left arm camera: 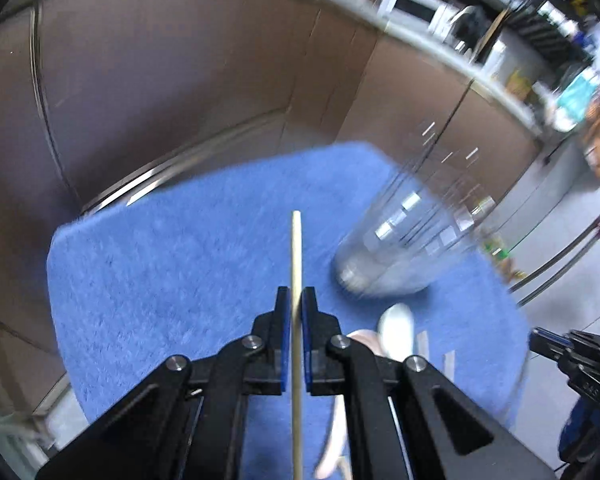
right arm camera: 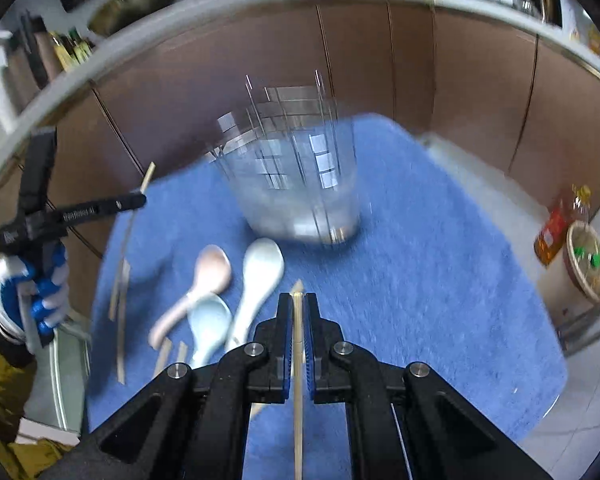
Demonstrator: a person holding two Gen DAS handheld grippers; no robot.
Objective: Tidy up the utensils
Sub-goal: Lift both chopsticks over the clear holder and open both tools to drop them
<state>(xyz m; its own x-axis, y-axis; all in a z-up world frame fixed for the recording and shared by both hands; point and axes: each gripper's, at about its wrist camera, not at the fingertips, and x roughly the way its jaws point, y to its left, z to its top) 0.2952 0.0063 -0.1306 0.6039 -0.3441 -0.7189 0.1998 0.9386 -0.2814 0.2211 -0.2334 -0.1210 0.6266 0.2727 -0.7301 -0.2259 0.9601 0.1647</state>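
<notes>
My left gripper (left arm camera: 296,300) is shut on a wooden chopstick (left arm camera: 296,248) that sticks out ahead over the blue mat (left arm camera: 160,280). My right gripper (right arm camera: 298,304) is shut on another chopstick (right arm camera: 298,292), its tip just past the fingers. A clear glass holder (right arm camera: 296,184) stands on the mat ahead of the right gripper; in the left wrist view the holder (left arm camera: 404,236) is to the right. A pink spoon (right arm camera: 208,276), a white spoon (right arm camera: 260,272) and a pale blue spoon (right arm camera: 210,324) lie left of the right gripper. The left gripper (right arm camera: 136,200) shows at left.
More chopsticks (right arm camera: 120,292) lie along the mat's left edge. Brown cabinet doors (right arm camera: 460,80) stand behind the table. An oil bottle (right arm camera: 552,232) and a basket (right arm camera: 592,264) are on the floor at right. A counter with appliances (left arm camera: 440,12) runs behind.
</notes>
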